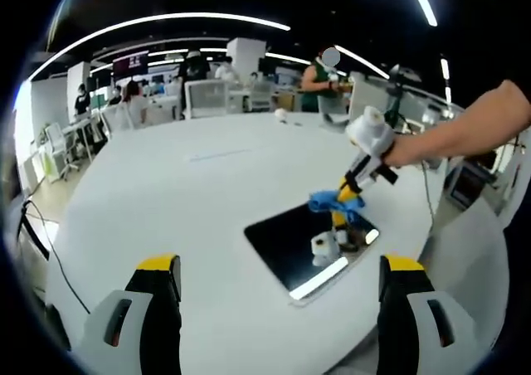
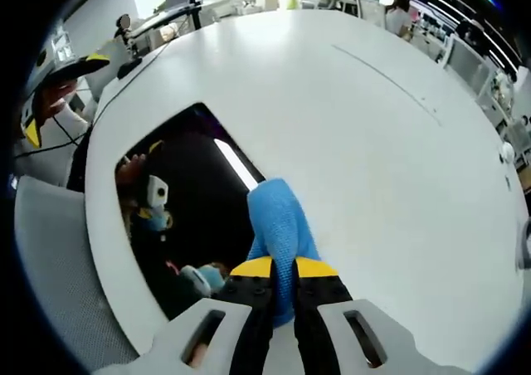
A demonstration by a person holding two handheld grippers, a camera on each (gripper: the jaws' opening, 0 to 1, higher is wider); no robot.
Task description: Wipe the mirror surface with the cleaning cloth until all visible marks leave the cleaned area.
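Where the round white table (image 1: 207, 192) carries the work, I list the following. Item: mirror (image 1: 290, 238), a dark rectangular pane lying flat on the tabletop near its edge; in the right gripper view the mirror (image 2: 191, 192) reflects a bright ceiling light strip and parts of the rig. Item: cleaning cloth (image 2: 280, 226), blue, clamped between the jaws of my right gripper (image 2: 283, 269), which are drawn tight together on it; the cloth's free end reaches forward and lies at the mirror's edge, part on the glass and part on the white tabletop. In the left gripper view the same right gripper (image 1: 350, 191) comes in from the right, held by a hand (image 1: 406, 149), its yellow-tipped jaws angled down with the cloth (image 1: 332, 201) bunched at the tip over the mirror's far side. Item: left gripper (image 1: 280, 267), my own in this view, its two yellow-capped jaws standing wide apart with nothing between them, raised off the table and well short of the mirror. I cannot tell from either view whether marks remain on the glass. Item: surroundings, an open office with desks, monitors (image 1: 206, 97) and several people (image 1: 319, 80) beyond the table; a grey chair back (image 2: 50, 267) sits beside the table edge.
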